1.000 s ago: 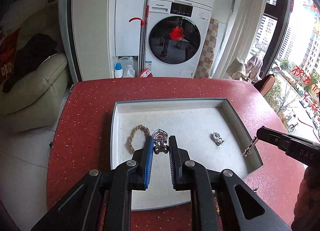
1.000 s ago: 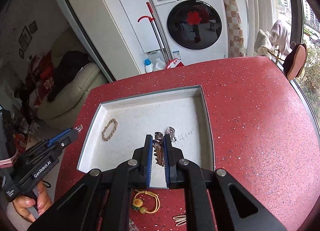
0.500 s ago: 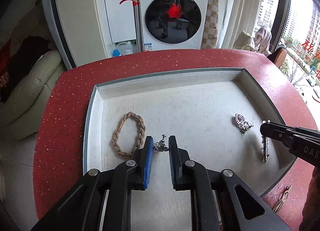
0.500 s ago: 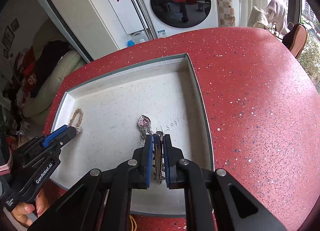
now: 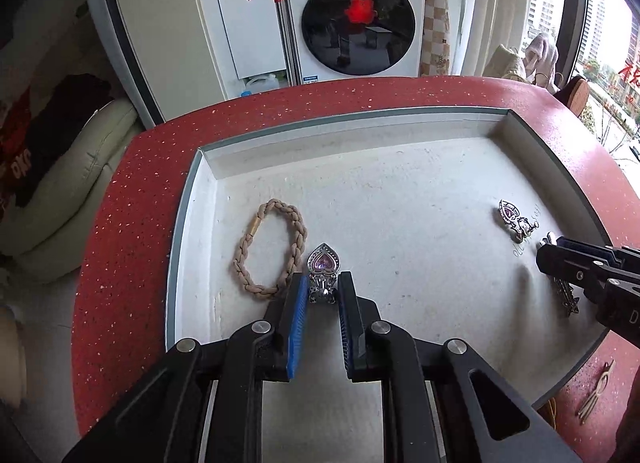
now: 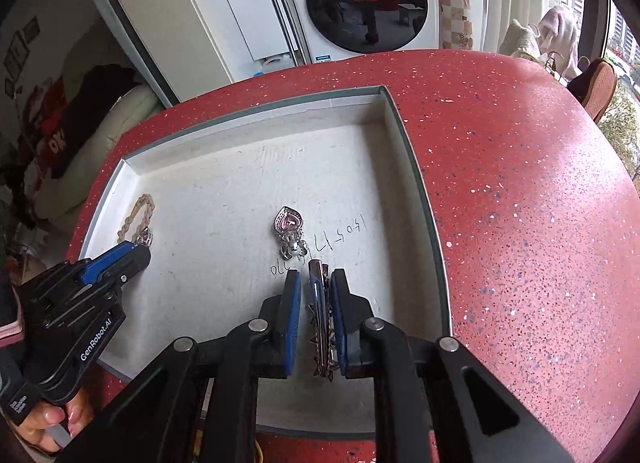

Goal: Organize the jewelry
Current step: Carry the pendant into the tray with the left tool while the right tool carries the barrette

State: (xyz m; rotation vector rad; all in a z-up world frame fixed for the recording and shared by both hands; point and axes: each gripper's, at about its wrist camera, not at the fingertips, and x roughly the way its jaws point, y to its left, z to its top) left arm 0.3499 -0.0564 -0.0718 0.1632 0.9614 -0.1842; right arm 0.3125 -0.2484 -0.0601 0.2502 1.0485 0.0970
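A white tray (image 5: 192, 199) with a grey rim lies on the red speckled table (image 5: 132, 223). My left gripper (image 5: 324, 283) is low over the tray floor, shut on the lower part of a silver heart earring (image 5: 323, 263) with a pink stone. A beige braided bracelet (image 5: 272, 247) lies just left of it. A matching heart earring (image 6: 290, 223) lies on the tray floor ahead of my right gripper (image 6: 316, 279). Its jaws are opening, and a dark toothed hair clip (image 6: 320, 303) stands between them, leaning on the right pad, with a gap at the left pad.
Pale hairpins (image 5: 596, 395) lie on the table outside the tray's near right corner. Beyond the table's far edge stand a washing machine (image 5: 356, 15) and a red-handled mop (image 5: 280, 3). A cream sofa (image 5: 72, 167) is at the left. A hand (image 6: 48, 419) holds the left gripper.
Both grippers have sunk down into the tray. The right jaws have parted from the hair clip they were clamping. The left gripper still grips the heart earring, now lying near the bracelet.
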